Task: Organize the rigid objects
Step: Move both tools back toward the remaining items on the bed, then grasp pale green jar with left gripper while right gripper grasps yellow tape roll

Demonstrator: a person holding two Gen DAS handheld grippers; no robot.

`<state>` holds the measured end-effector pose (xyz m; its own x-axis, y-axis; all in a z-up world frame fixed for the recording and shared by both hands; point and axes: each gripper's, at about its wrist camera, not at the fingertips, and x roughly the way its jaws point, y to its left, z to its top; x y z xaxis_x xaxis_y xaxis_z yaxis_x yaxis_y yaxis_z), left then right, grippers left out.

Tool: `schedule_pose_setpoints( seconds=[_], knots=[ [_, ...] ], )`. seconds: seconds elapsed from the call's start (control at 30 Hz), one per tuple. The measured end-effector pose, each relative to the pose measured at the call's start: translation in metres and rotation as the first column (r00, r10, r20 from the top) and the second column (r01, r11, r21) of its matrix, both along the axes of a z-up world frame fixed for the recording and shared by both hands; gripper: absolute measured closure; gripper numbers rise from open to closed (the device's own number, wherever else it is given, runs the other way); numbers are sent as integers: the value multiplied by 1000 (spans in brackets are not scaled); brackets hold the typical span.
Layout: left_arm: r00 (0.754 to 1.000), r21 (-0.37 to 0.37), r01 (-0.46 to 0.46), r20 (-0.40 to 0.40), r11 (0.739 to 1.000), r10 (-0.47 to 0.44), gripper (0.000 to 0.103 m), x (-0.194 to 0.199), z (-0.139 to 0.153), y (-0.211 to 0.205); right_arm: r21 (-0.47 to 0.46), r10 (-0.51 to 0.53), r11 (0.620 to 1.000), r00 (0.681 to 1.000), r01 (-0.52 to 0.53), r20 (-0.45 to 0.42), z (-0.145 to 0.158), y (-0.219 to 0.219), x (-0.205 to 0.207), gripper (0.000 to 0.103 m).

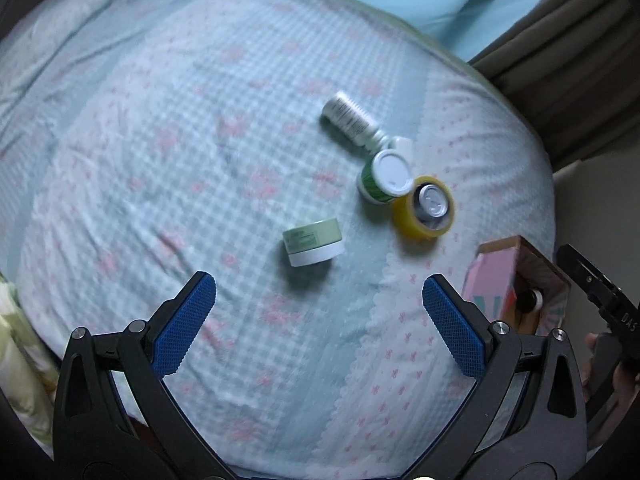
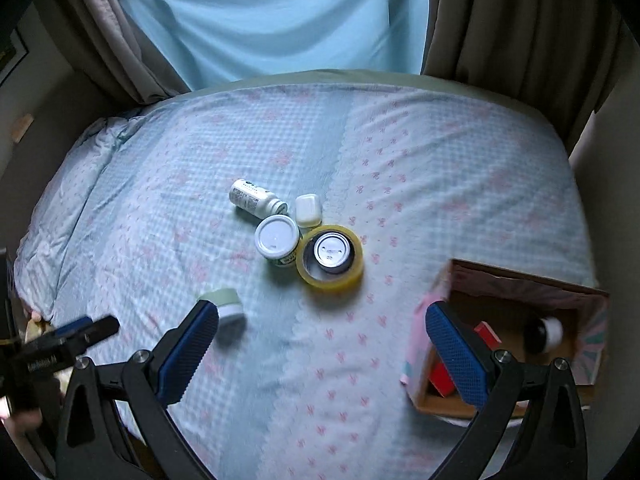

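A small green jar with a white base (image 1: 313,242) (image 2: 226,305) lies on the bed just ahead of my open left gripper (image 1: 319,294). Farther off cluster a white bottle on its side (image 1: 350,119) (image 2: 256,199), a green bottle with a white cap (image 1: 385,176) (image 2: 278,241), a small white case (image 2: 308,210), and a yellow tape roll (image 1: 423,209) (image 2: 330,258) ringed around a dark can. My right gripper (image 2: 322,326) hangs open above the bedsheet, its right finger (image 2: 456,354) over a pink cardboard box (image 1: 516,280) (image 2: 516,332).
The box at the bed's right edge holds a red item (image 2: 486,330) and a dark bottle with a white cap (image 2: 546,334). A rumpled quilt (image 2: 68,184) lies at the left. Curtains (image 2: 512,20) hang behind the bed. A hand (image 1: 596,356) holds the other gripper.
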<state>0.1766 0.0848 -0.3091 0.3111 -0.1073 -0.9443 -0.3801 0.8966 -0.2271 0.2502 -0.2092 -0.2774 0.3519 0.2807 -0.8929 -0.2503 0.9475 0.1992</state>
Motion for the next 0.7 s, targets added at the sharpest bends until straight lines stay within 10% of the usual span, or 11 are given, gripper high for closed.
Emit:
schedule_pose_setpoints(
  seconds=[0.3, 0.7],
  knots=[
    [986, -50, -145, -90, 988, 140, 0, 22, -88, 2, -10, 39, 999, 990, -40, -132, -107, 28, 28, 0],
    [974, -50, -194, -127, 980, 186, 0, 54, -156, -10, -204, 76, 976, 997, -71, 15, -172, 47, 48, 0]
  ],
)
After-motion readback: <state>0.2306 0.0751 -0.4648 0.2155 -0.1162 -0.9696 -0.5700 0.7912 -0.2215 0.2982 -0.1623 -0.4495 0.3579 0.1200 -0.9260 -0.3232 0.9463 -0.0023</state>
